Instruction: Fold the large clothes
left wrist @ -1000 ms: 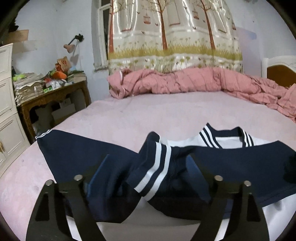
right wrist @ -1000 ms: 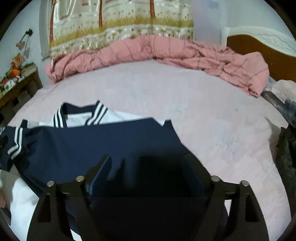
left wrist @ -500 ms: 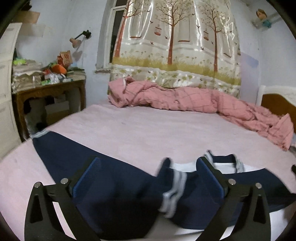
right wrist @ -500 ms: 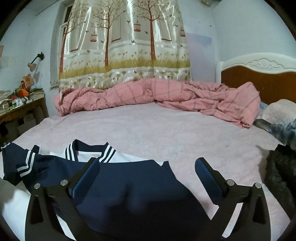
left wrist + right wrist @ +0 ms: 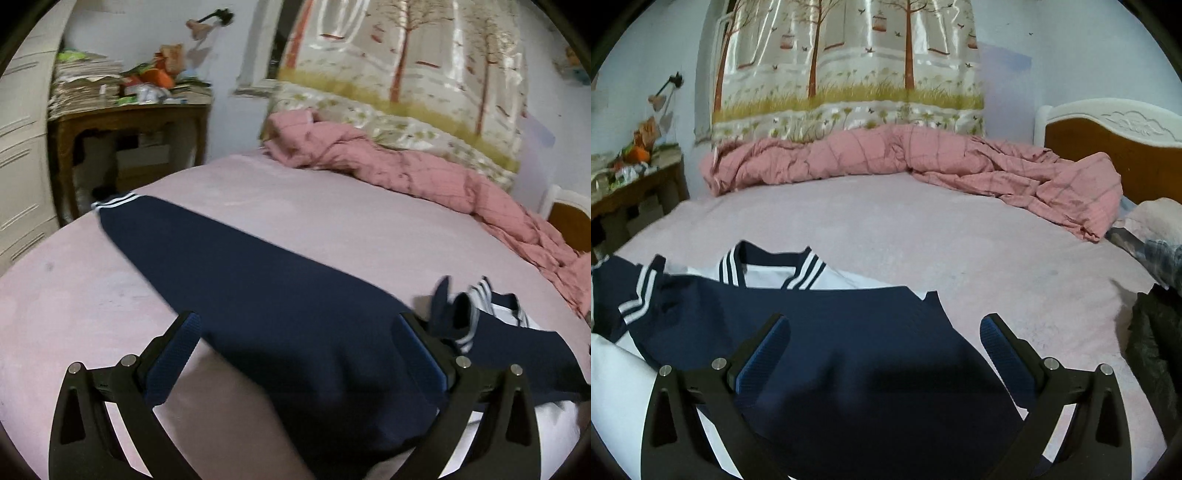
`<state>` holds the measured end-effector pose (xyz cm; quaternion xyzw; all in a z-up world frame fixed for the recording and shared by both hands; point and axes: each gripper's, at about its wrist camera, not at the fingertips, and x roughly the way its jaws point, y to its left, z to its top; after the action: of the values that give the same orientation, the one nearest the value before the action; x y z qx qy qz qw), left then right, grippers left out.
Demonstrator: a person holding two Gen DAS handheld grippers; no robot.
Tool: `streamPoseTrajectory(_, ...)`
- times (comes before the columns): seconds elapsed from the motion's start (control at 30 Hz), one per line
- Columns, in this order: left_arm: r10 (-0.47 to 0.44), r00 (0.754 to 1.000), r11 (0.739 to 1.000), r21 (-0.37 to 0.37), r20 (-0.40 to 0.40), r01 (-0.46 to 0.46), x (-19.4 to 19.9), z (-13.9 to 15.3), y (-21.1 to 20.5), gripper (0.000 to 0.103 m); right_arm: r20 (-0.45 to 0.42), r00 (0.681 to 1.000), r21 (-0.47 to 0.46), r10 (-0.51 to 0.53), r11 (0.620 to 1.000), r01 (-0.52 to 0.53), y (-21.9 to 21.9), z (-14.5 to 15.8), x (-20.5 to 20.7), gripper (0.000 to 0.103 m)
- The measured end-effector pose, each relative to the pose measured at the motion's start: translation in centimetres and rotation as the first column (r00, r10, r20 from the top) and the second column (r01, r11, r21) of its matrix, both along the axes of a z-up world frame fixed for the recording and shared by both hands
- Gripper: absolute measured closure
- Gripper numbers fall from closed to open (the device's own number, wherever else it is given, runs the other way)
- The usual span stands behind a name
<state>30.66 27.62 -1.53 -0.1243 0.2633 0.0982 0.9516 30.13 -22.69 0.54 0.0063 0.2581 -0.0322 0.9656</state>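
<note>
Two open grippers hang over the jacket (image 5: pixel 827 332) on the bed (image 5: pixel 923 229). A second ago I had them low over the bunched cuff; now my left gripper (image 5: pixel 299 354) has swung toward the long sleeve (image 5: pixel 229 258), which I judge the next fold. My right gripper (image 5: pixel 882 350) hovers level, holding nothing.

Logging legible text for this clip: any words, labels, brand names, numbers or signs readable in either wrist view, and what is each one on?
No readable text in either view.
Orange packaging on the wooden side table: any print is too blurred to read.
Stack of papers: too small and blurred to read.
Curtain: only printed trees, birdcages and birds, no lettering.
Navy and white jacket: only white stripes, no visible logo or label.
</note>
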Motion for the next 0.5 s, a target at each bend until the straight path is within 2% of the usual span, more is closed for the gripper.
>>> streamPoseTrajectory(0.1,0.039,0.999,0.993,-0.113,-0.017,-0.041,-0.4,-0.9,2.4,0.001,0.021,1.000,-0.018,-0.006,1.000,0.006,0.3,0.1,-0.4,0.000)
streamPoseTrajectory(0.23,0.128,0.990,0.979,-0.150,-0.050,-0.135,-0.7,-2.0,4.7,0.001,0.024,1.000,-0.029,-0.005,1.000,0.006,0.5,0.1,-0.6,0.000)
streamPoseTrajectory(0.33,0.203,0.978,0.952,-0.225,-0.054,-0.210,-1.1,-3.1,7.0,0.001,0.019,1.000,-0.030,0.000,1.000,0.001,0.5,0.1,-0.5,0.000)
streamPoseTrajectory(0.4,0.243,0.968,0.936,-0.248,-0.063,-0.251,-0.4,-3.6,8.8,0.001,0.018,1.000,-0.027,0.002,1.000,-0.002,0.5,0.1,-0.5,0.000)
streamPoseTrajectory(0.47,0.235,0.966,0.930,-0.266,-0.104,-0.255,1.3,-4.6,10.5,0.001,0.018,1.000,-0.030,0.000,1.000,0.001,0.6,0.1,-0.5,0.000)
streamPoseTrajectory(0.5,0.217,0.966,0.920,-0.302,-0.142,-0.251,2.4,-5.7,11.6,0.002,0.015,1.000,-0.031,0.003,1.000,-0.002,0.6,0.1,-0.5,0.000)
